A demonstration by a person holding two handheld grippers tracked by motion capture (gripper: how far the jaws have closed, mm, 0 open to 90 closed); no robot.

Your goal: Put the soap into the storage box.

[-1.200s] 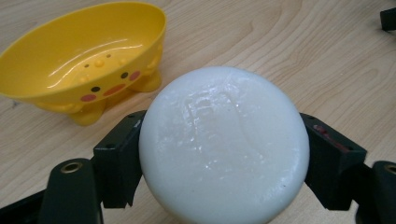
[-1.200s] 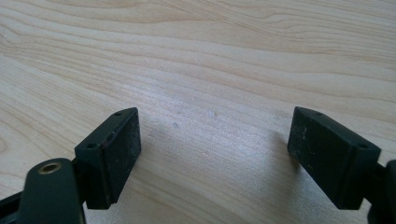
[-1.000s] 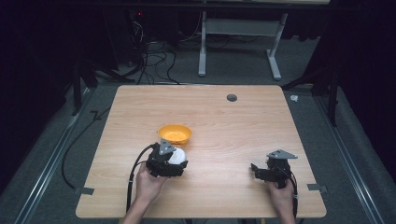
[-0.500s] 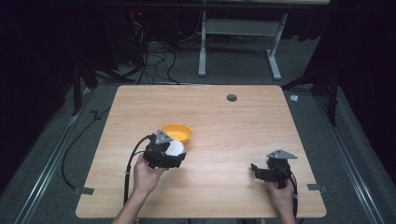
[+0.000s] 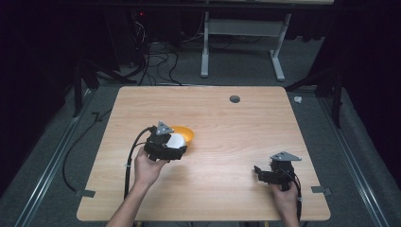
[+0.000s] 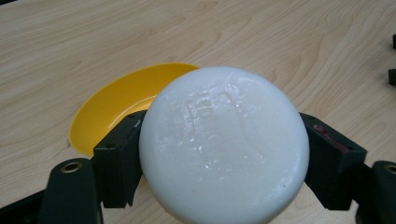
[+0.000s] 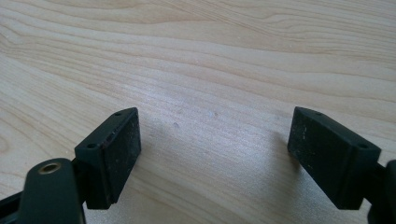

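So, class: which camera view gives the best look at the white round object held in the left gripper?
The left gripper view: the white round object sits close up, clamped between both jaws, its glossy surface clear. In the high view it is a small white patch beside the yellow bowl.

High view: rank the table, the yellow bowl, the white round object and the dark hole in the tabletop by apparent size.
1. Table.
2. Yellow bowl and white round object: unsure, since both are partly hidden by the left gripper.
3. Dark hole.

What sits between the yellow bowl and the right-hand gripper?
Only bare wooden table separates the yellow bowl from the right gripper, seen in the high view.
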